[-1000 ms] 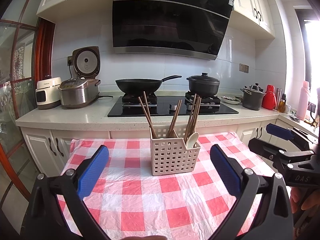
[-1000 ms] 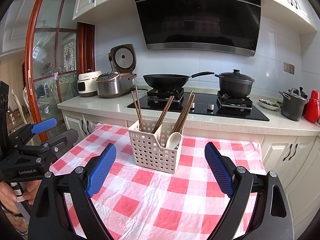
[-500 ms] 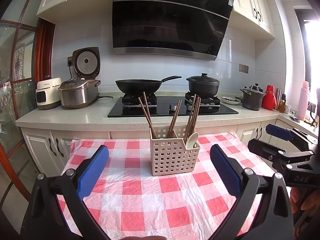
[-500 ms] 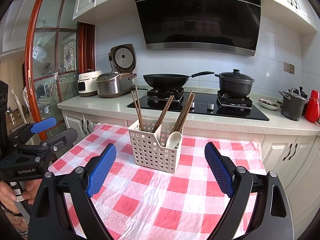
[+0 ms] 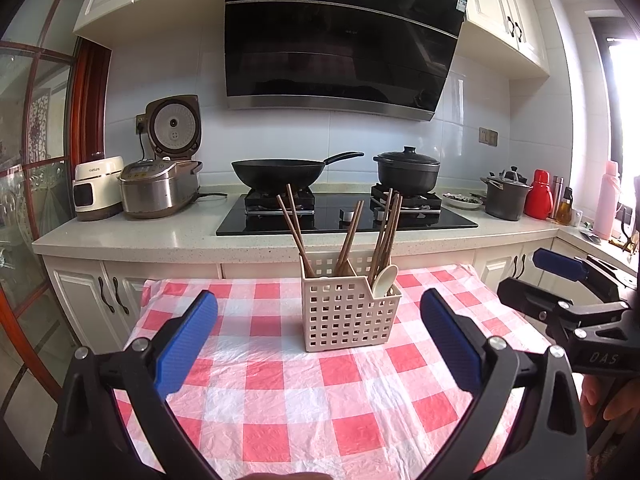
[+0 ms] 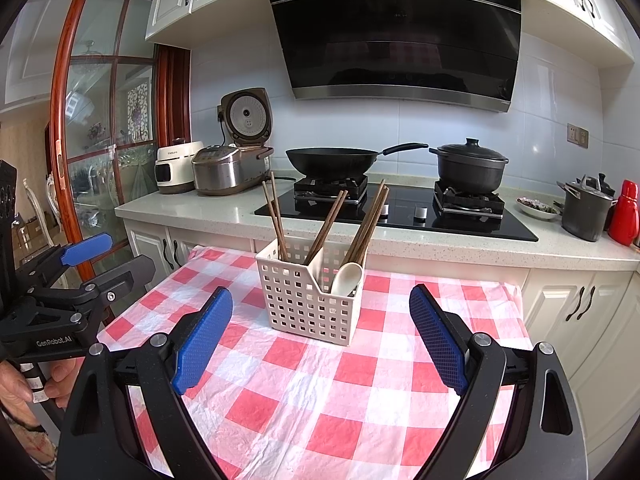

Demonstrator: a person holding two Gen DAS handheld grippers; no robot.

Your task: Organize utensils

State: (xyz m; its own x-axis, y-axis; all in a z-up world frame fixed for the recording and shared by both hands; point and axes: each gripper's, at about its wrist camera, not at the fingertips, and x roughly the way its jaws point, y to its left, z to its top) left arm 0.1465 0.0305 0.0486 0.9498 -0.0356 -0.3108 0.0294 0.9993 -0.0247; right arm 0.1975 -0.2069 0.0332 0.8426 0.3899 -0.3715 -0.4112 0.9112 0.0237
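Note:
A cream perforated utensil basket (image 5: 349, 314) (image 6: 308, 306) stands on the red-and-white checked tablecloth (image 5: 296, 404) (image 6: 332, 396). Several brown chopsticks (image 5: 384, 232) (image 6: 366, 226) lean in its compartments, and a white spoon (image 5: 385, 280) (image 6: 346, 278) sits in the right one. My left gripper (image 5: 318, 342) is open, held back from the basket with nothing between its blue pads. My right gripper (image 6: 320, 336) is open too, also short of the basket and empty. Each gripper appears at the side of the other's view, held by a hand.
Behind the table runs a counter (image 5: 132, 232) with a rice cooker (image 5: 160, 188), a black hob carrying a wok (image 5: 280, 170) and a lidded pot (image 5: 408, 170), a grey pot (image 5: 506, 196) and a red flask (image 5: 539, 194). A glass door (image 6: 100, 140) stands left.

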